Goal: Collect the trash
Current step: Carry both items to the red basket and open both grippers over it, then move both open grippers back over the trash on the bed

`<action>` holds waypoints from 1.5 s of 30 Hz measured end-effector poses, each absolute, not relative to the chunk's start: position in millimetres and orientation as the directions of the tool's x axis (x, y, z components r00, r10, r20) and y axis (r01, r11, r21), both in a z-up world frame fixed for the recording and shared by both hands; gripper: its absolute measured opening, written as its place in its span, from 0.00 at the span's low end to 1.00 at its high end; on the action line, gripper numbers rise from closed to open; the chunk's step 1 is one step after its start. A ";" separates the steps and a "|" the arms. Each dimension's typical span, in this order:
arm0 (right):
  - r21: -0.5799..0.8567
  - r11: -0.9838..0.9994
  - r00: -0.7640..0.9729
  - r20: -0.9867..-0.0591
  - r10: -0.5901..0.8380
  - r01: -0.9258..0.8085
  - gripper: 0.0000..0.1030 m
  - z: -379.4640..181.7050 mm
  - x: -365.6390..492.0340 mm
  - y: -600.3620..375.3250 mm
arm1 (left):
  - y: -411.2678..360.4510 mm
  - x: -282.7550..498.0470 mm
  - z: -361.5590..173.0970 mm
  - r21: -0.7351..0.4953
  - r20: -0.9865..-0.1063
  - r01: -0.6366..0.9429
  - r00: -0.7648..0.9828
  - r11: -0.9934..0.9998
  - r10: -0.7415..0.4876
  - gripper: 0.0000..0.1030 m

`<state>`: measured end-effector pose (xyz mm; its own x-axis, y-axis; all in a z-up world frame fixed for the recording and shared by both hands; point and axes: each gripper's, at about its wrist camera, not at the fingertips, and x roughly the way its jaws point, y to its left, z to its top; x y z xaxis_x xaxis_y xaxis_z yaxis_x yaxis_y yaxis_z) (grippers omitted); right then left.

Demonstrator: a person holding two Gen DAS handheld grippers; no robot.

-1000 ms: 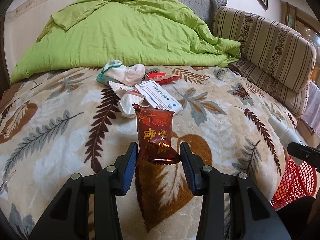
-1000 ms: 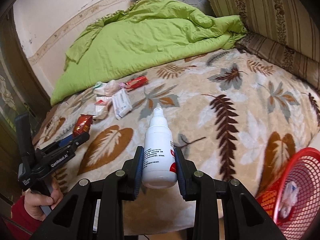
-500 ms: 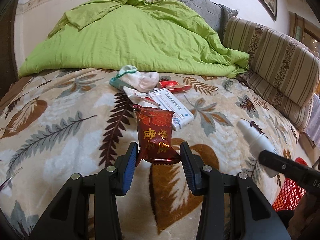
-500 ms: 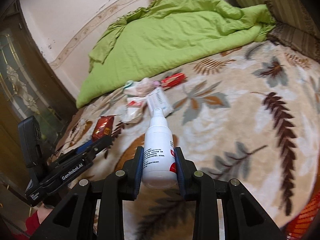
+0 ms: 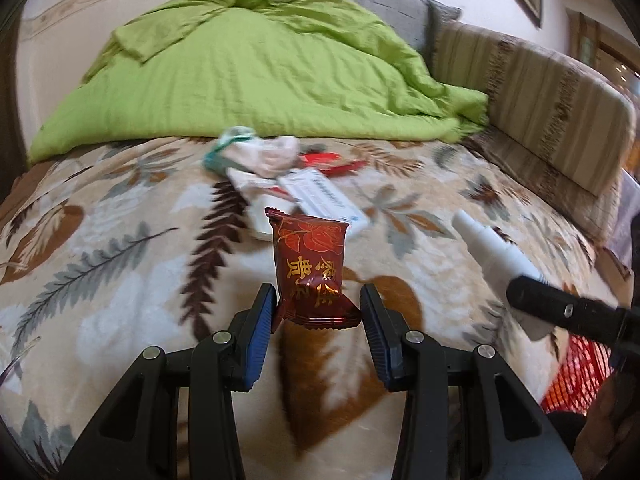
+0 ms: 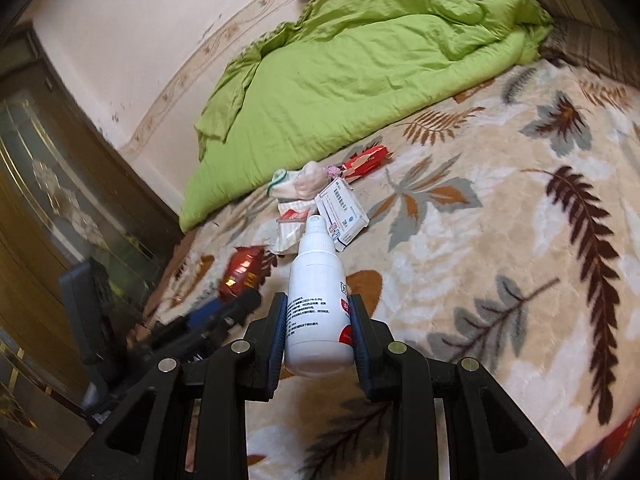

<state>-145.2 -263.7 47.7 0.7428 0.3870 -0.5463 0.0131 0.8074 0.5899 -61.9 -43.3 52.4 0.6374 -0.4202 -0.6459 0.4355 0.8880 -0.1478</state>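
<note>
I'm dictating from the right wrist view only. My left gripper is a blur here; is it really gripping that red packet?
Observer: Yes. The left view shows the left gripper shut on the packet's bottom end, packet upright.
Operator: What's printed on it?
Observer: A rose above gold characters.
Operator: Where's the basket?
Observer: A red mesh basket sits low at the left view's right edge, blurred.

pale wall [image 6: 132, 40], leaf-print bed cover [image 5: 100, 248], green quilt [image 5: 256, 80], striped headboard [image 5: 552, 92].
</note>
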 end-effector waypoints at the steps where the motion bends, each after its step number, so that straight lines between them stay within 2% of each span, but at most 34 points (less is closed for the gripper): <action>1: 0.586 0.810 0.747 -0.548 0.376 0.022 0.31 51.5 -152.6 -268.1 | -48.0 -67.2 54.4 -0.147 -0.645 0.456 0.628 0.878 -0.435 0.41; 6: 0.583 0.810 0.792 -0.523 0.314 0.064 0.31 81.7 -200.5 -313.1 | -82.4 -97.2 68.7 -0.162 -0.635 0.562 0.570 0.811 -0.522 0.41; 12: 0.517 0.833 0.845 -0.520 0.125 0.195 0.31 119.8 -285.0 -384.5 | -154.5 -148.4 105.8 -0.201 -0.594 0.733 0.437 0.650 -0.676 0.41; 16: 0.487 0.808 0.836 -0.548 -0.012 0.331 0.31 125.2 -345.1 -432.7 | -217.3 -184.0 128.2 -0.252 -0.592 0.834 0.269 0.491 -0.760 0.41; 20: 0.476 0.763 0.808 -0.580 -0.102 0.438 0.31 118.5 -384.9 -467.6 | -270.5 -207.3 128.3 -0.293 -0.615 0.874 0.140 0.389 -0.776 0.41; 26: 0.477 0.681 0.753 -0.637 -0.168 0.556 0.33 94.7 -413.9 -500.6 | -339.3 -229.1 104.9 -0.337 -0.689 0.884 0.002 0.323 -0.725 0.41; 27: 0.472 0.672 0.743 -0.644 -0.179 0.571 0.34 92.6 -414.7 -503.0 | -344.1 -231.0 101.6 -0.341 -0.698 0.885 -0.011 0.319 -0.716 0.43; 28: 0.469 0.662 0.735 -0.652 -0.187 0.585 0.35 90.7 -414.4 -505.7 | -354.8 -233.4 98.4 -0.337 -0.713 0.884 -0.016 0.323 -0.701 0.49; 30: 0.476 0.649 0.730 -0.657 -0.186 0.594 0.45 87.5 -414.1 -511.4 | -358.2 -236.2 95.8 -0.339 -0.727 0.882 -0.024 0.328 -0.686 0.60; 36: 0.486 0.674 0.753 -0.637 -0.163 0.557 0.47 90.6 -405.0 -507.6 | -328.1 -224.2 100.7 -0.325 -0.716 0.869 0.032 0.373 -0.698 0.62; 45: 0.479 0.810 0.768 -0.638 0.055 0.340 0.50 89.6 -320.6 -431.9 | -217.3 -164.0 101.1 -0.302 -0.709 0.727 0.261 0.616 -0.656 0.66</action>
<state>-320.6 -431.9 89.6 0.7682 0.0549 -0.6379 0.3398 0.8095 0.4788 -164.0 -217.3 101.1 0.2611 -0.6555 -0.7086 0.7274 0.6162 -0.3020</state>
